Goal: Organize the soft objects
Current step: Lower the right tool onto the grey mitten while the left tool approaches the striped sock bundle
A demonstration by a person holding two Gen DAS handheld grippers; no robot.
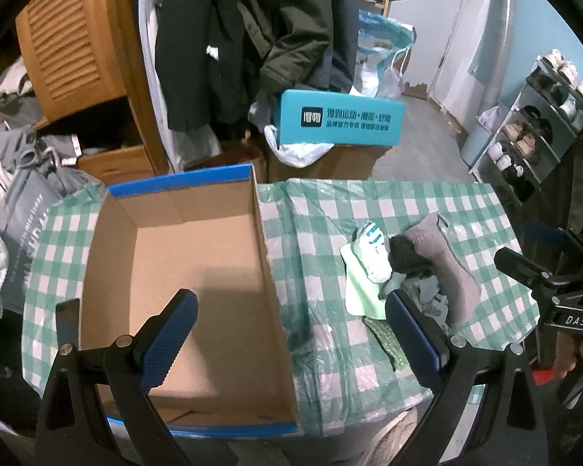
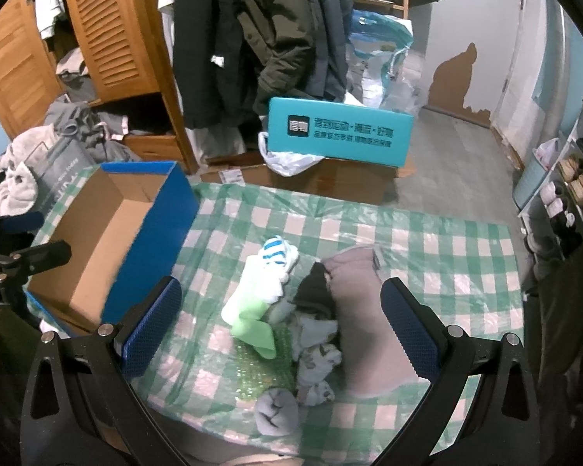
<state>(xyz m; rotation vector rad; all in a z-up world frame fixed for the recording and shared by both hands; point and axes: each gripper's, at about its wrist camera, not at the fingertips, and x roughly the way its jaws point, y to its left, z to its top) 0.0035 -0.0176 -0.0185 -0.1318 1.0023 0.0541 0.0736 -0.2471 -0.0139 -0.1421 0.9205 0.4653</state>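
An open cardboard box point(image 1: 198, 256) with blue outer walls point(image 2: 151, 225) stands empty at the left of the green-checked table. A pile of soft things lies to its right: a white sock with blue stripes point(image 2: 278, 260), a pale green cloth point(image 2: 248, 314), a black sock point(image 2: 315, 287), a large grey sock point(image 2: 365, 310), small patterned socks point(image 2: 316, 357) and a rolled grey sock point(image 2: 276, 411). My left gripper point(image 1: 291, 334) is open above the box's right wall. My right gripper point(image 2: 280, 334) is open over the pile, holding nothing.
The table's checked cover point(image 1: 369, 209) ends close at the front and right. A teal box point(image 2: 342, 136) rests on cartons behind it. Coats point(image 2: 276, 39) hang beyond, a wooden wardrobe point(image 2: 109, 35) stands at left, a shoe rack point(image 1: 540, 124) at right.
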